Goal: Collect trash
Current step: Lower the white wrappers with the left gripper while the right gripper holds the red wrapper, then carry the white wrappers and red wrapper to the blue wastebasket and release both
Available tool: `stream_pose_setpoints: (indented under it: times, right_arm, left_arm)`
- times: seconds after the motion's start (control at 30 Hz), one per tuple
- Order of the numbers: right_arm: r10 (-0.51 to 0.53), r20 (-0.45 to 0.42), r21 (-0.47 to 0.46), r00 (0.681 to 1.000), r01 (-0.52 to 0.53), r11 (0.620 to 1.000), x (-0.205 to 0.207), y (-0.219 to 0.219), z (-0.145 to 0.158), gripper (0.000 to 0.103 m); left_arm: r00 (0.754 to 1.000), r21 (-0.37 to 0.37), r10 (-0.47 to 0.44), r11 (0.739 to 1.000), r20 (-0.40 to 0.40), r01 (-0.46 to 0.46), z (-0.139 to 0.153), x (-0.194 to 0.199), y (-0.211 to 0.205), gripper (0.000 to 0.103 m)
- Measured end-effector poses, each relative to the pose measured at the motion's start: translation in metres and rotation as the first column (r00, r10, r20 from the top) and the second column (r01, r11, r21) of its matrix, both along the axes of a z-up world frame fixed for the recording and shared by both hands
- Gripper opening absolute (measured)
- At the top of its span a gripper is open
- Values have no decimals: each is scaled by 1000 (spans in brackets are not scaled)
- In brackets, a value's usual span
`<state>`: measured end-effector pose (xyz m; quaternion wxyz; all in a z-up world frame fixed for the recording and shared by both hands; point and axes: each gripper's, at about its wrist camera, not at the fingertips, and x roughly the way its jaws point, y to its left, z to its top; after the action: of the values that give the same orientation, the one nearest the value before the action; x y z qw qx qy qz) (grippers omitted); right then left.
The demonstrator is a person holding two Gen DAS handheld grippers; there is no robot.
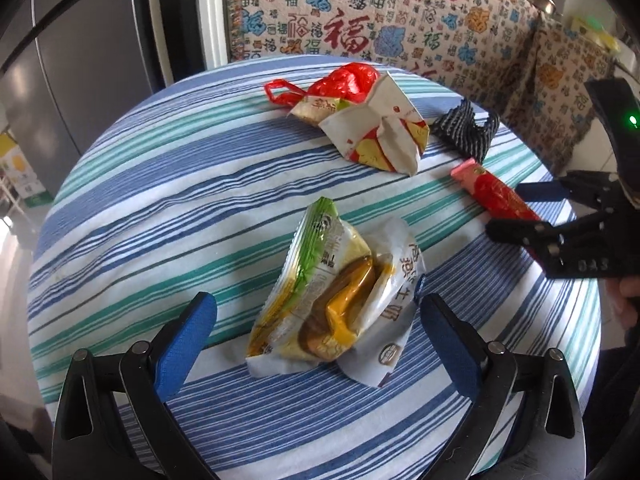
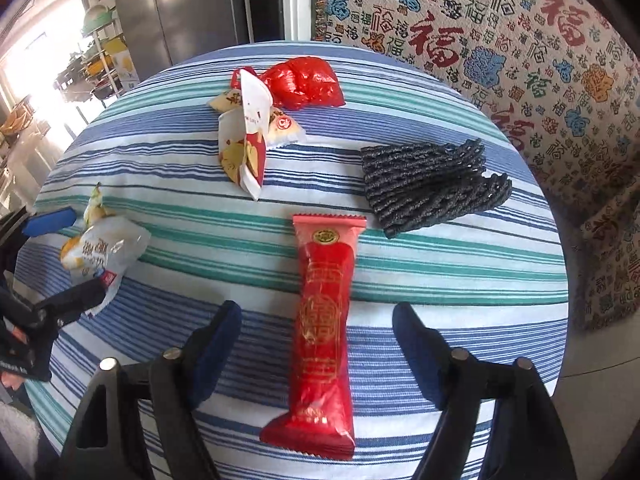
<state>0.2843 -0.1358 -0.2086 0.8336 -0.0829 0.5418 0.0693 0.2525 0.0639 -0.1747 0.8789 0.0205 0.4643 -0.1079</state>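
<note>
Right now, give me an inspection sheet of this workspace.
Surface: round table under a striped cloth.
Job's things: red wrapper; yellow-green wrappers; white-red paper bag; red plastic bag; black foam net.
Clutter: nothing seen.
Grippers: left gripper open astride the yellow-green wrappers; right gripper open astride the red wrapper.
Cables: nothing seen.
Surroundings: patterned sofa throw, grey fridge.

Bright daylight, blown-out glare at left, fisheye-warped edges, sharp centre
</note>
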Motion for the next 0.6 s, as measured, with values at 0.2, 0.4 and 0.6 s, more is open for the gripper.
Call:
stream_pose_setpoints:
  times: [0.2, 0.4, 0.6]
  right_arm:
    - [-17, 31, 36, 999, 16, 999, -12, -3, 19, 17]
    - [-42, 126, 96, 991, 30, 995, -49, -12, 55, 16]
    - [-75, 162, 102, 984, 59, 993, -78, -40, 63, 15]
  left_arm:
    - [1000, -64, -10, 998, 3, 10, 4, 0, 2, 47]
    - [999, -129, -10, 991, 46, 16, 16, -2, -1, 34]
    - [996, -146, -40, 988, 80, 51, 22, -8, -14, 29]
